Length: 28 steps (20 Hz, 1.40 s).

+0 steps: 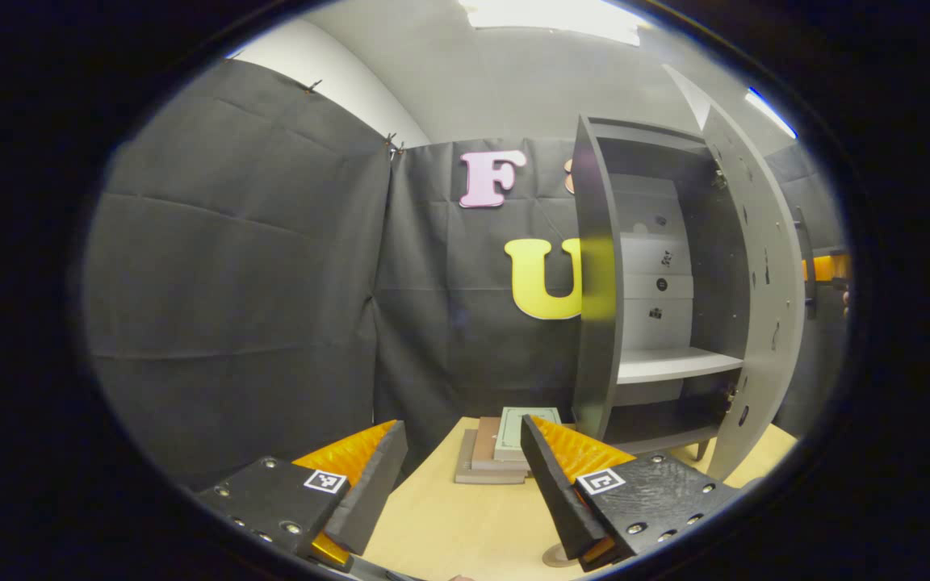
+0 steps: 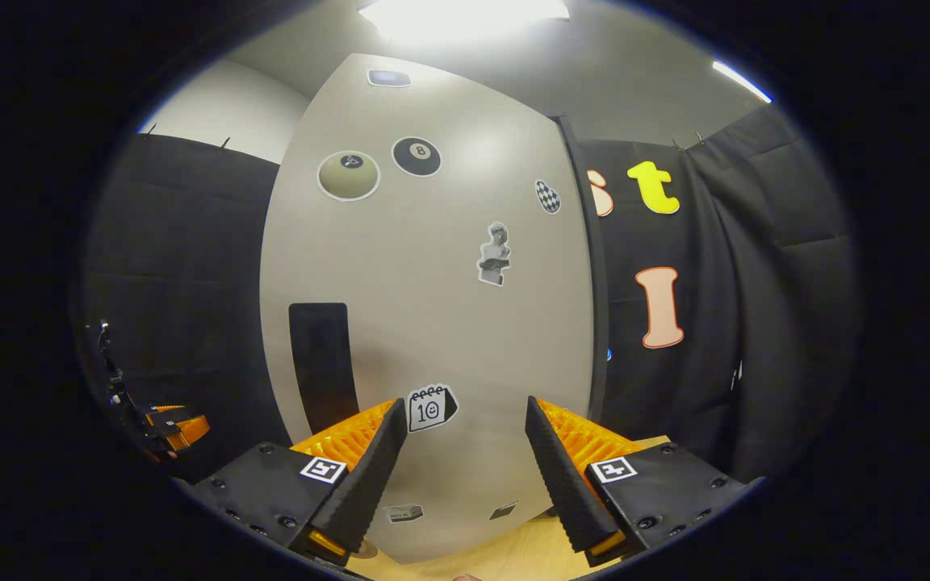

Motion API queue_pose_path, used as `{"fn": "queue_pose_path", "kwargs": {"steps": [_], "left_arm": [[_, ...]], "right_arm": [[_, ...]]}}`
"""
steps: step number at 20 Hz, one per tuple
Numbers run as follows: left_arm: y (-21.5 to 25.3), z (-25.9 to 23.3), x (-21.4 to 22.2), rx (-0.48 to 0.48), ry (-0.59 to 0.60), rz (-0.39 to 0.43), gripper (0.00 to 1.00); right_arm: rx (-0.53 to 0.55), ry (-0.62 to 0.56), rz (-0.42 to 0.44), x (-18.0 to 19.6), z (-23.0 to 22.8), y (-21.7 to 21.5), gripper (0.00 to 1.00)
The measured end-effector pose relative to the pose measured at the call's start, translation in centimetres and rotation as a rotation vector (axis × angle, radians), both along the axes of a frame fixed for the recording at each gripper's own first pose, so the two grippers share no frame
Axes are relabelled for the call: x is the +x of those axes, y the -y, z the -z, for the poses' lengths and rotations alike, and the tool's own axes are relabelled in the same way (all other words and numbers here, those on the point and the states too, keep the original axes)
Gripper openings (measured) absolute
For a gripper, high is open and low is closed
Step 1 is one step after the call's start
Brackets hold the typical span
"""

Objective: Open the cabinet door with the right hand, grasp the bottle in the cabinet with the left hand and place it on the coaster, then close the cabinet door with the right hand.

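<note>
Cabinet: stood grey and tall on the right of the left gripper view, open at the front, its pale back panel dotted with small stickers and a light shelf set low inside.
Cabinet door: swung wide open and seen nearly edge-on in the left gripper view; in the right gripper view its outer face stood close ahead, carrying round ball stickers, a chequered sticker, a bust sticker and a calendar sticker.
Door handle: a dark upright bar on the door's left part, just above the right gripper's left finger, not touched by it.
Bottle: could not be made out on the shelf or in the compartments that faced the camera.
Coaster: a small round disc on the table, partly hidden under the left gripper's right finger.
Books: a low stack lay flat on the wooden table, just left of the cabinet's foot.
Left gripper: jaws stood wide apart over the table, holding nothing.
Right gripper: jaws stood wide apart in front of the door's lower half, holding nothing; whether the tips touched the panel could not be told.
</note>
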<state>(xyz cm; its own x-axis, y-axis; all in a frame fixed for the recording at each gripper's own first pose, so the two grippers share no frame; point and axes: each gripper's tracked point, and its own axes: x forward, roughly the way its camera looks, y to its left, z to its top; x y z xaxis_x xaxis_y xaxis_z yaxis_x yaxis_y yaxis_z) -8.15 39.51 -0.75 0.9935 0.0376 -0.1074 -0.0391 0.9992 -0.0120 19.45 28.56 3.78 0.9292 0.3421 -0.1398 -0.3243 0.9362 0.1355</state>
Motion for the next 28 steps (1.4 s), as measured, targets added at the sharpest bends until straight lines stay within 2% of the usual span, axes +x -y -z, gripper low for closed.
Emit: {"fn": "queue_pose_path", "kwargs": {"steps": [5, 7, 8, 9, 10, 11, 12, 13, 14, 15, 17, 19, 20, 28], "left_arm": [[-1.4, -0.5, -0.6, 0.030, 0.007, -0.031, 0.85], [-2.0, -0.4, -0.6, 0.043, 0.002, -0.046, 0.88], [-2.2, -0.3, -0.7, 0.044, 0.000, -0.052, 0.90], [-2.4, -0.4, -0.8, 0.044, -0.001, -0.058, 0.85], [-2.9, -0.3, -0.9, 0.046, -0.001, -0.064, 0.88], [-3.6, -0.2, -1.1, 0.050, -0.002, -0.074, 0.88], [-4.1, 0.0, -1.4, 0.054, -0.004, -0.085, 0.89], [-4.5, 0.2, -1.5, 0.057, -0.009, -0.095, 0.90], [-4.9, 0.3, -1.6, 0.057, -0.014, -0.105, 0.90], [-5.3, 0.6, -1.7, 0.054, -0.021, -0.114, 0.90], [-6.2, 1.0, -1.8, 0.048, -0.033, -0.132, 0.85], [-6.7, 1.5, -2.1, 0.044, -0.046, -0.145, 0.85], [-6.9, 1.7, -2.3, 0.045, -0.049, -0.151, 0.85], [-9.2, 2.4, -3.8, 0.052, -0.067, -0.197, 0.85]], "right_arm": [[0.011, -0.018, -0.071, 1.8, 1.0, -3.2, 0.95], [0.015, -0.019, -0.095, 2.5, 1.1, -4.5, 0.95], [0.016, -0.020, -0.104, 2.9, 1.3, -5.0, 0.92], [0.019, -0.023, -0.115, 3.3, 1.3, -5.6, 0.92], [0.023, -0.027, -0.129, 3.5, 1.4, -6.4, 0.95], [0.019, -0.027, -0.131, 4.0, 1.5, -7.0, 0.92], [0.011, -0.026, -0.131, 4.3, 1.5, -7.3, 0.95], [0.001, -0.026, -0.128, 4.6, 1.6, -7.6, 0.92], [-0.006, -0.028, -0.124, 4.6, 1.9, -8.1, 0.95], [-0.010, -0.032, -0.120, 4.9, 2.0, -8.4, 0.94], [-0.009, -0.042, -0.112, 6.3, 2.1, -8.8, 0.95], [-0.005, -0.048, -0.113, 7.6, 2.3, -9.2, 0.92], [-0.003, -0.048, -0.110, 7.9, 2.3, -9.5, 0.95], [0.015, -0.048, -0.088, 9.6, 2.5, -12.0, 0.95]]}}
